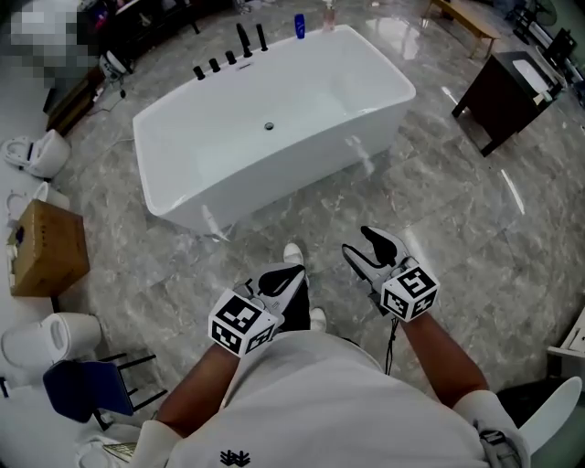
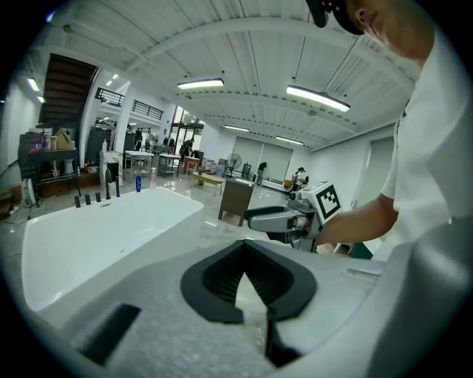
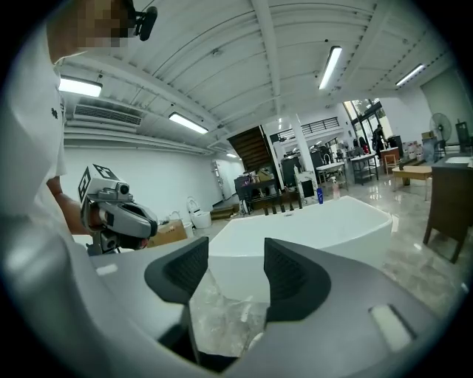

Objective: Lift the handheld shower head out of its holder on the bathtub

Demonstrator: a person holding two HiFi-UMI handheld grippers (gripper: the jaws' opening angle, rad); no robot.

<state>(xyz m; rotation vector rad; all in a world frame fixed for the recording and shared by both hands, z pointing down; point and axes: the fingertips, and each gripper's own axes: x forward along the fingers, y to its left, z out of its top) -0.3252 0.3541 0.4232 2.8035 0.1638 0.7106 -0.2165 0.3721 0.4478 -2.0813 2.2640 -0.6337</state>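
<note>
1. A glossy white rectangular bathtub (image 1: 274, 181) is standing on polished grey marbled floor (image 1: 439, 210), a round drain (image 1: 269, 126) showing in its basin
2. A slim black handheld shower head (image 1: 243, 40) is standing upright among black fittings (image 1: 214, 65) on the far rim, near a blue bottle (image 1: 300, 26)
3. Well apart from it, the left gripper (image 1: 291, 271) (image 2: 244, 249) is pressing its ribbed black jaws together, and the right gripper (image 1: 358, 242) (image 3: 236, 255) is holding its jaws spread

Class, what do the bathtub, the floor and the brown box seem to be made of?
The bathtub looks glossy white, perhaps acrylic or enamel: light glints off its walls. The floor looks like polished grey stone or tile: veining, seams, reflections. The box looks like matte brown cardboard: no shine.
</note>
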